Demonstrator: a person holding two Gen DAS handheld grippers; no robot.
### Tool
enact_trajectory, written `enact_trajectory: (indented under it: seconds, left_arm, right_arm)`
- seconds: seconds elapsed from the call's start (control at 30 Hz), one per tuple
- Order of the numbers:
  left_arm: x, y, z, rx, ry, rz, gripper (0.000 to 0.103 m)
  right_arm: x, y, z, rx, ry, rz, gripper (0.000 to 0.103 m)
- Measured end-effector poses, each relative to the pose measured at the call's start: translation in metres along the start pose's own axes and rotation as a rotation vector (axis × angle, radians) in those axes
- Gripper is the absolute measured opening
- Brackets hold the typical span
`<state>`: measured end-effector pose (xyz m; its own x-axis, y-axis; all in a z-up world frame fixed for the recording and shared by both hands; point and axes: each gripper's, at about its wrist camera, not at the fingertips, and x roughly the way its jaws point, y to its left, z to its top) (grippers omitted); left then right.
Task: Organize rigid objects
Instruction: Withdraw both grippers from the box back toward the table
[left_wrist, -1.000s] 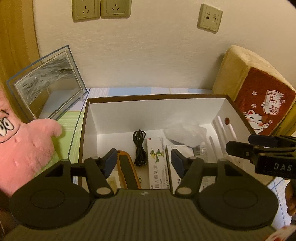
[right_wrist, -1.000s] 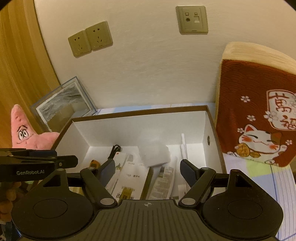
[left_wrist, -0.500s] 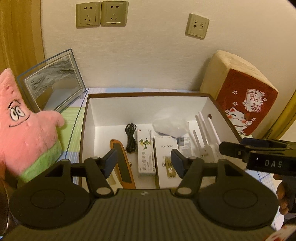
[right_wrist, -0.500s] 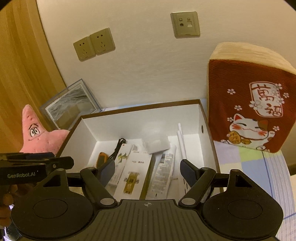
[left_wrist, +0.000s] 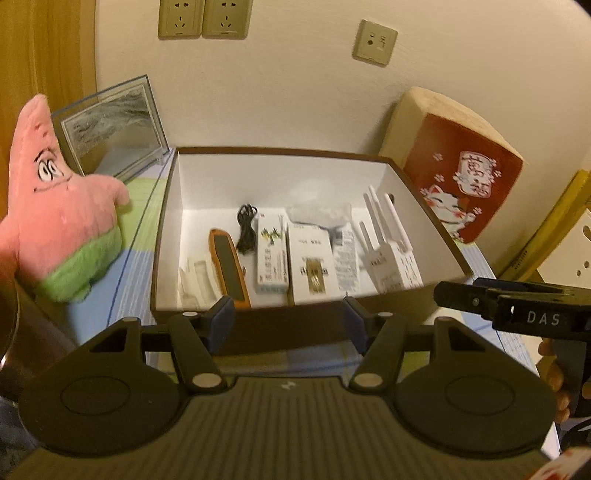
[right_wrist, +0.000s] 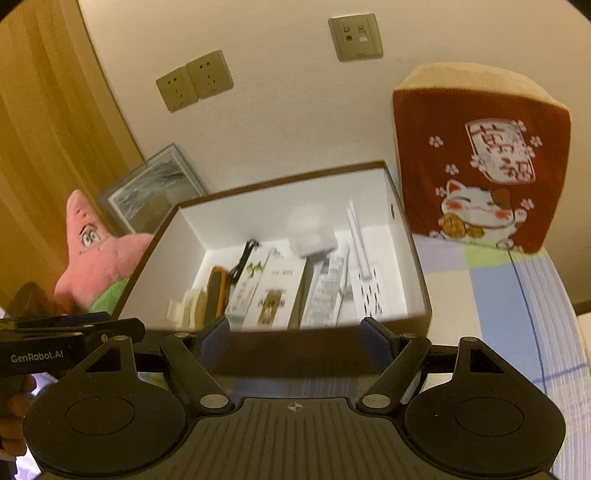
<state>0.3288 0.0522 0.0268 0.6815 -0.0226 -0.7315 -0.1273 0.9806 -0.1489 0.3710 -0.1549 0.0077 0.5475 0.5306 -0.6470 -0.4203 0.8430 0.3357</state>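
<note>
The brown-rimmed, white-lined open cardboard box (left_wrist: 428, 206) (right_wrist: 410, 258) is sitting against the wall, and every rigid item is lying inside it. Along the box floor, from its left wall rightward, are lying an orange-edged flat handheld device (left_wrist: 228, 266) (right_wrist: 215, 291), a coiled black cable (left_wrist: 246, 229) (right_wrist: 242, 262), a long white carton with green print (left_wrist: 272, 254) (right_wrist: 251, 284), a white carton with a gold label (left_wrist: 312, 258) (right_wrist: 277, 295), and a white router with upright antennas (left_wrist: 388, 254) (right_wrist: 364, 273). The left gripper (left_wrist: 288, 323) is hovering just in front of the box's near wall, fingers spread wide and gripping nothing. The right gripper (right_wrist: 295, 336) is hovering likewise, fingers wide apart and empty, with the items lying beyond its tips. A pink star-shaped plush toy (left_wrist: 62, 218) (right_wrist: 99, 254) is standing just left of the box.
</note>
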Motion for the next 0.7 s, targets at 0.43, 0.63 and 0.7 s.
enact_trajectory:
  seconds: [0.43,0.63,0.7]
  left_arm:
    - [-0.015,-0.005,-0.055,0.031,0.067,0.009,0.060]
    - [-0.016,-0.008,-0.073,0.029,0.099,0.002,0.060]
    - [-0.017,-0.010,-0.078,0.032,0.104,0.000,0.060]
  right_arm:
    - [-0.020,0.001,-0.053,0.009,0.072,0.017,0.075]
    - [-0.023,0.003,-0.070,0.004,0.100,0.011,0.075]
    - [-0.024,0.004,-0.076,-0.003,0.110,0.012,0.075]
